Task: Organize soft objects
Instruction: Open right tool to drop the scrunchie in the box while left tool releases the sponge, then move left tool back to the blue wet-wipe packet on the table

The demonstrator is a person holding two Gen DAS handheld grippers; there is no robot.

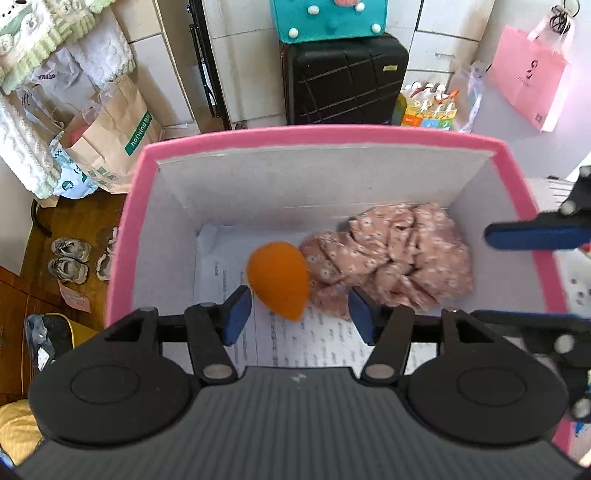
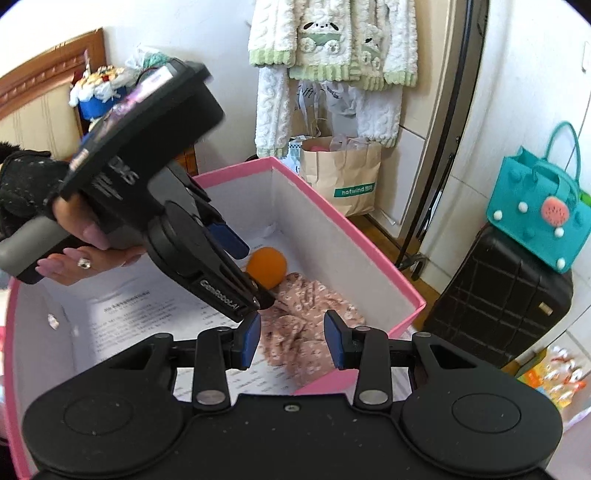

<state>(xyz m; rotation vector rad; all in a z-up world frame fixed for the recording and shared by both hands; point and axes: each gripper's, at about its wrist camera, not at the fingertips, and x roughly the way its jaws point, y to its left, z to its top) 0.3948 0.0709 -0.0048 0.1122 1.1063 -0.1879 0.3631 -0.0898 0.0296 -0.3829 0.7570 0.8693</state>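
Note:
A pink-rimmed box [image 1: 325, 134] [image 2: 332, 210] with white walls holds an orange egg-shaped sponge [image 1: 279, 284] [image 2: 267, 266] and a crumpled pink floral cloth [image 1: 399, 258] [image 2: 299, 306] on a printed sheet [image 1: 314, 343]. My left gripper [image 1: 299, 314] [image 2: 247, 267] points down into the box, open. The sponge sits between its blue pads, blurred and touching neither. My right gripper [image 2: 293, 339] hovers open over the cloth, with nothing in its grip. One of its blue fingers [image 1: 535, 230] shows at the box's right wall.
A hand [image 2: 85, 254] holds the left gripper over the box. Behind the box stand a black suitcase [image 1: 343, 77] with a teal bag [image 1: 328, 18] on top, a brown paper bag [image 1: 110, 140] and a pink bag [image 1: 528, 77]. Shoes [image 1: 70, 258] lie on the wooden floor.

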